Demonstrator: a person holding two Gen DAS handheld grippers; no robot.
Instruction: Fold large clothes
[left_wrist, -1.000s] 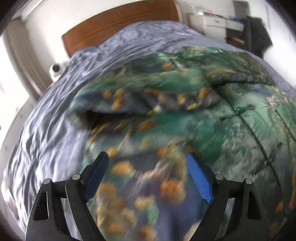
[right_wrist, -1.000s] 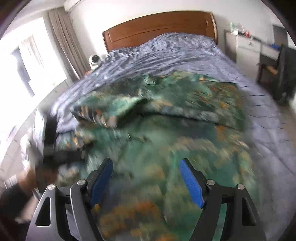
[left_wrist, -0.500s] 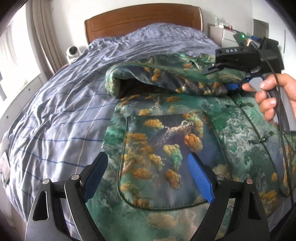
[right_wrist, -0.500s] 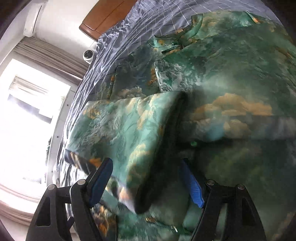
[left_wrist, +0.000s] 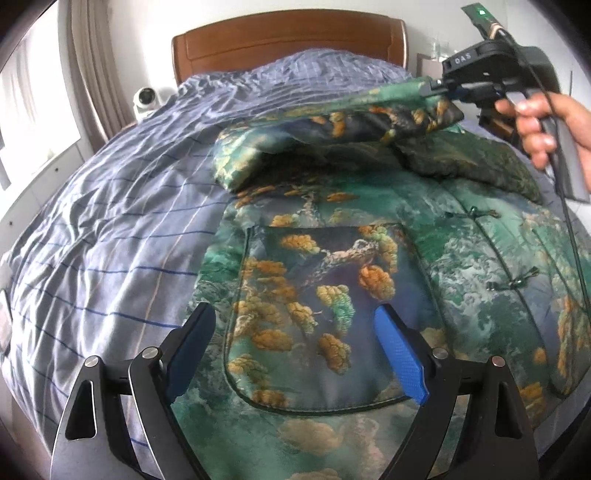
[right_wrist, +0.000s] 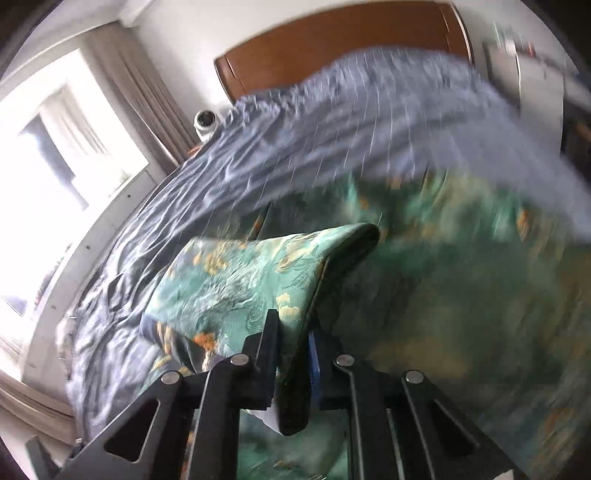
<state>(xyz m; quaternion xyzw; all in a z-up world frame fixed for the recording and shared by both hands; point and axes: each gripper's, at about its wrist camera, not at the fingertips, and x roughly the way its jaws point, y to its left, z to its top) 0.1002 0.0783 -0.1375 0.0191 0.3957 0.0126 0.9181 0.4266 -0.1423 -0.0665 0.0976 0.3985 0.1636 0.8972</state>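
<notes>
So the jacket (left_wrist: 369, 280) is lying spread out front-up on the bed (left_wrist: 110, 236), patch pocket and frog buttons facing the ceiling. The fold is only just getting going, I'd say. The right gripper (right_wrist: 293, 354) is clamping down on the sleeve (left_wrist: 332, 129), cloth pinched tight between the pads, and in the left view you can see it holding that sleeve up off the jacket's chest, with the cuff end drooping toward the bedding. The left gripper (left_wrist: 295, 350) is hanging wide open over the pocket, nothing between its fingers, not touching anything as far as I can tell.

What's done: one sleeve is picked up. What's left, judging from how it lies: laying that sleeve across the body, the other sleeve, then doubling the body over. The far side of the jacket is running out of frame, so I can't tell how it's sitting.

Versus half a second back: the right gripper was open around the sleeve edge and is now closing shut on it, and the sleeve is sitting higher. The left one is looking pretty much unmoved.
</notes>
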